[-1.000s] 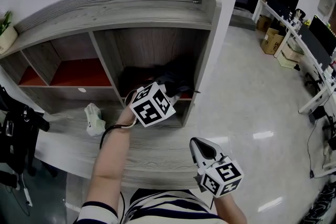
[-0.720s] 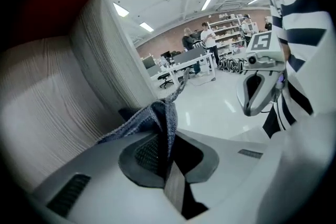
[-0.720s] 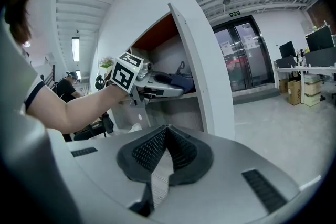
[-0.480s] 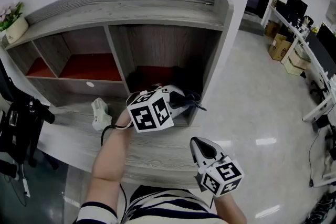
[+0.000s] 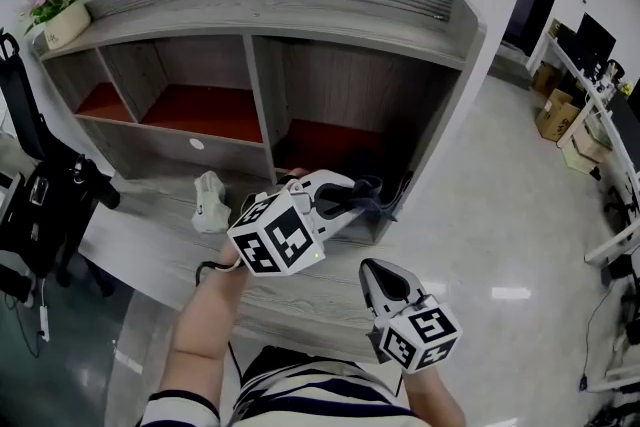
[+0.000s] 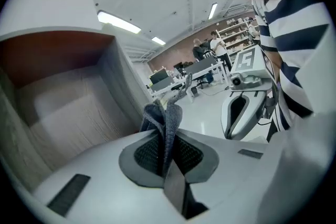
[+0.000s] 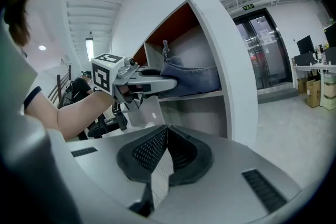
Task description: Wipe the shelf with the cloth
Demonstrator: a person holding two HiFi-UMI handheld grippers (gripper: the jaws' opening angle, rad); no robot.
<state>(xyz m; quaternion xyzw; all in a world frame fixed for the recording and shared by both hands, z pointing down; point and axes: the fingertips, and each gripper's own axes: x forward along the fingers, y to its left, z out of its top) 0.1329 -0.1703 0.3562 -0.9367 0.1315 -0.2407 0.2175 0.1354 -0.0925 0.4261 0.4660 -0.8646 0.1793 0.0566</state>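
Note:
A grey wood shelf unit (image 5: 300, 15) with red-backed compartments stands on a grey desk. My left gripper (image 5: 352, 197) is shut on a dark blue cloth (image 5: 375, 195) at the front lip of the lower right compartment (image 5: 340, 150). In the left gripper view the cloth (image 6: 167, 115) stands pinched between the jaws, with the compartment's wood floor (image 6: 68, 113) to the left. My right gripper (image 5: 380, 270) hangs shut and empty above the desk's front edge. The right gripper view shows its jaws (image 7: 163, 136) together, and beyond them the left gripper (image 7: 149, 81) with the cloth (image 7: 191, 78) on the shelf.
A small white object (image 5: 208, 203) lies on the desk (image 5: 150, 235) left of my left arm. A potted plant (image 5: 60, 7) sits on the shelf top at far left. Black equipment (image 5: 45, 205) stands left of the desk. Glossy floor and office desks (image 5: 600, 85) lie to the right.
My left gripper has drawn back out of the right compartment toward its front edge, still holding the cloth. The right gripper has stayed put.

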